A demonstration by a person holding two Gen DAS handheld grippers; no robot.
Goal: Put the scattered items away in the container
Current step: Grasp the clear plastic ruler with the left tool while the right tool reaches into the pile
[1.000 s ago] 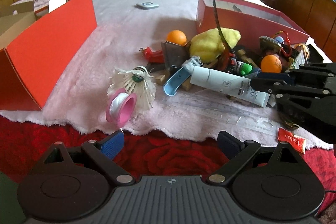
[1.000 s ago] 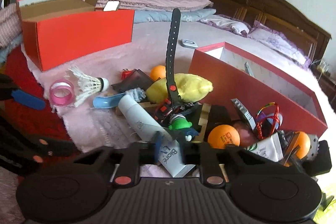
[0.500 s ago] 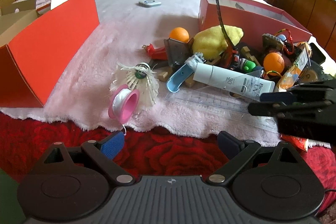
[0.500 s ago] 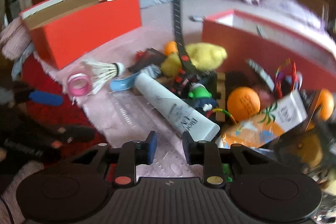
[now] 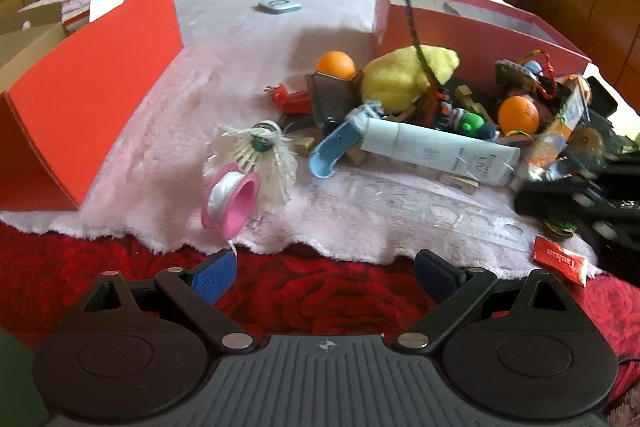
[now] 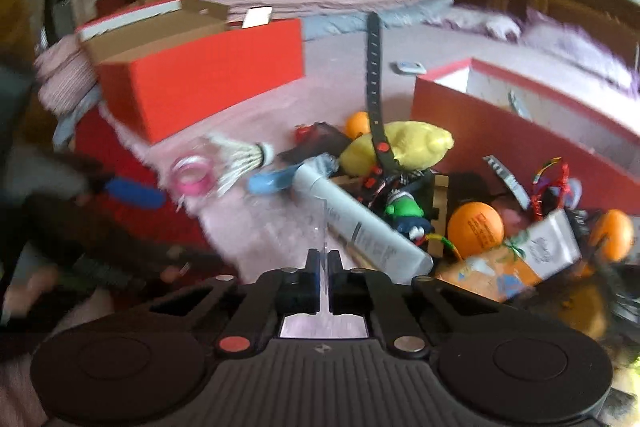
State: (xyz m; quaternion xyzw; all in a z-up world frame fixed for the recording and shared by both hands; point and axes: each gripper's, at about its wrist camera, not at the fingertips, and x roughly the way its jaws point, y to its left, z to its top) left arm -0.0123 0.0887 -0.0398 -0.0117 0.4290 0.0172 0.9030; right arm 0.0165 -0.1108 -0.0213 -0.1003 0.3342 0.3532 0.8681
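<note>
Both fingers of the left gripper [image 5: 324, 271] stand wide apart with nothing between them, low over the red rose-patterned cover at the near edge of the bed. Just beyond, on the pink fleece blanket [image 5: 168, 131], a pink tape roll [image 5: 232, 203] leans against a white shuttlecock [image 5: 256, 159]. Right of these lies a heap: a blue shoehorn [image 5: 332, 147], a grey-white tube [image 5: 440, 151], a yellow plush [image 5: 404, 75] crossed by a black strap [image 5: 412, 23], and two orange balls [image 5: 336, 63]. A clear ruler [image 5: 432, 211] lies flat on the blanket in front of the tube, and a red sachet [image 5: 560, 259] sits at the blanket's near right corner. An open red box [image 5: 96, 99] stands at the far left; a red box lid [image 5: 472, 27] stands behind the heap.

From the right wrist, the picture is blurred. The right gripper [image 6: 324, 267] has its fingers drawn nearly together on the thin near end of the clear ruler [image 6: 320, 231], which runs away toward the tube [image 6: 360, 223]. An orange ball [image 6: 476, 227] and a carton [image 6: 520, 259] lie to the right, the red box lid [image 6: 500, 131] behind them. The open red box [image 6: 208, 75] stands far left, well apart from the ruler. The left gripper's blue pad [image 6: 132, 191] shows at the left edge.
</note>
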